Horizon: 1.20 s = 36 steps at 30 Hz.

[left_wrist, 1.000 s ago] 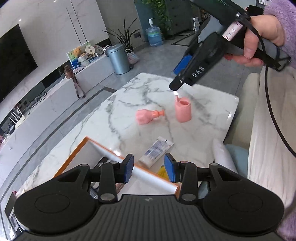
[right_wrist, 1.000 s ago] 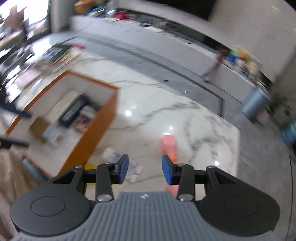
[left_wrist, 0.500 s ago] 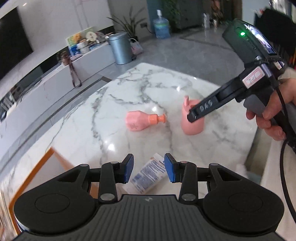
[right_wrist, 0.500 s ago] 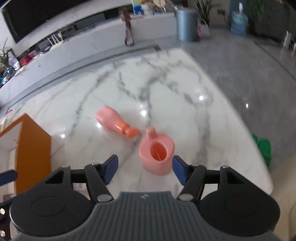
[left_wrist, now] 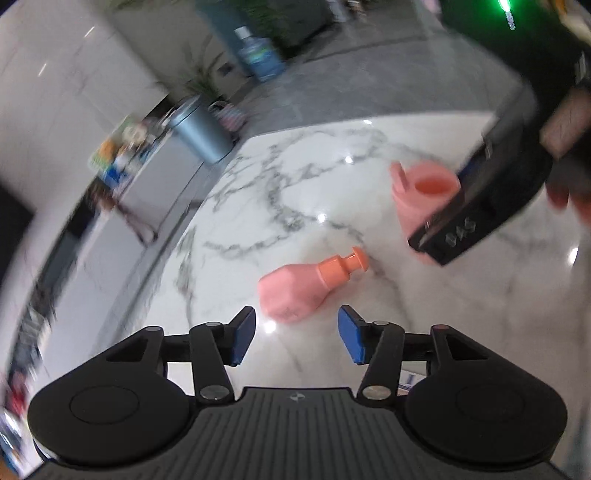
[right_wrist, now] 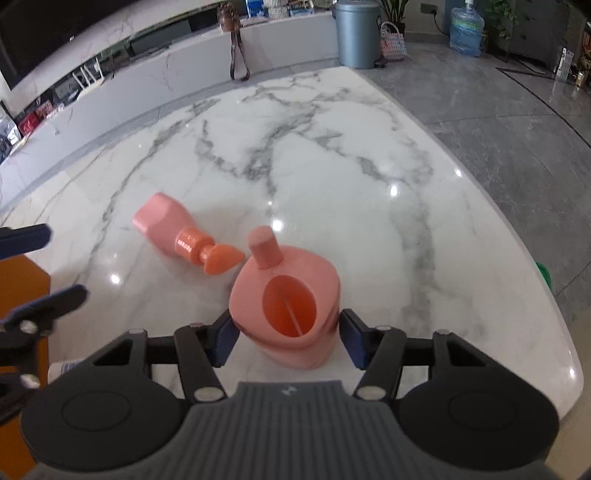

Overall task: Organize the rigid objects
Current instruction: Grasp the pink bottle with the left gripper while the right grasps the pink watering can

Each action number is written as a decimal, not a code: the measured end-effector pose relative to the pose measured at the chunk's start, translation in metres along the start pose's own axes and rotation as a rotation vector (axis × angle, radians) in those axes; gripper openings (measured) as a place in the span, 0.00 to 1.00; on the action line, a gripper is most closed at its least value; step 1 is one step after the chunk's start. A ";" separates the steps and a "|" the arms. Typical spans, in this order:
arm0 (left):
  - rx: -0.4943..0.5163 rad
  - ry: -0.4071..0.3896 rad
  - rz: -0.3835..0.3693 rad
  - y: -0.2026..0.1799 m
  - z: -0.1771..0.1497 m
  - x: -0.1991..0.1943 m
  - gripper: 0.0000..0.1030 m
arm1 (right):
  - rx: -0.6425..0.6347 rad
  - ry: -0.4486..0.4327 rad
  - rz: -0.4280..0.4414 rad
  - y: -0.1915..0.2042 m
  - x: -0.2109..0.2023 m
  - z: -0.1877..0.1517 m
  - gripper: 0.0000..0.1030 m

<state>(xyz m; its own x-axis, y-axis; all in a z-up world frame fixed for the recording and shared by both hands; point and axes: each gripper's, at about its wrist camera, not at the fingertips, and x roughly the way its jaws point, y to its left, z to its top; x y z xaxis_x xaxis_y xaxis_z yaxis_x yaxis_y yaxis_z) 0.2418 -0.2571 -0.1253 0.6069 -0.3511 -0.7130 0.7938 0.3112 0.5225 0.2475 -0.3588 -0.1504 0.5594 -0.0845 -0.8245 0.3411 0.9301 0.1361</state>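
Note:
A pink bottle (left_wrist: 291,295) with an orange pump cap (left_wrist: 341,267) lies on its side on the marble table (left_wrist: 295,184). My left gripper (left_wrist: 297,336) hovers just short of the bottle's base, jaws opening, nothing between them. A pink holder (right_wrist: 284,299) with an open oval mouth stands upright beside the bottle (right_wrist: 162,225). My right gripper (right_wrist: 288,339) straddles the holder's lower body with its jaws closing; the pads sit close against its sides, and no firm press shows. The left gripper (right_wrist: 37,269) appears blurred at the left edge of the right wrist view.
An orange box (right_wrist: 22,280) stands at the table's near left, with a white tube (right_wrist: 66,367) lying beside it. The table's edge (right_wrist: 517,236) curves round on the right above grey floor. A grey bin (right_wrist: 356,33) and a water jug (right_wrist: 467,31) stand far off.
Both grippers dropped toward the table. The right one came down around the pink holder. The left one swung from the orange box to the lying bottle and spread its jaws wider.

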 end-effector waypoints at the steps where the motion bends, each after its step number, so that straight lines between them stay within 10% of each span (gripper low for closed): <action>1: 0.054 -0.004 0.009 -0.006 0.001 0.006 0.63 | -0.001 -0.008 0.003 -0.002 0.000 0.000 0.58; 19: 0.696 -0.001 0.093 -0.067 0.009 0.090 0.55 | 0.037 -0.045 0.128 -0.026 0.009 0.002 0.62; 28: 0.633 0.034 0.091 -0.064 0.017 0.100 0.31 | 0.044 -0.055 0.150 -0.029 0.010 0.000 0.62; 36: 0.087 0.036 0.089 -0.005 0.032 0.066 0.28 | 0.071 -0.066 0.179 -0.034 0.010 0.000 0.62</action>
<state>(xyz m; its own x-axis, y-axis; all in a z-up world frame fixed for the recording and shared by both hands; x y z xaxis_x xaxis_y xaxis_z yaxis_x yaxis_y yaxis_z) 0.2792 -0.3102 -0.1603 0.6742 -0.2933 -0.6778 0.7385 0.2612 0.6216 0.2413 -0.3917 -0.1631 0.6630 0.0545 -0.7466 0.2828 0.9052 0.3171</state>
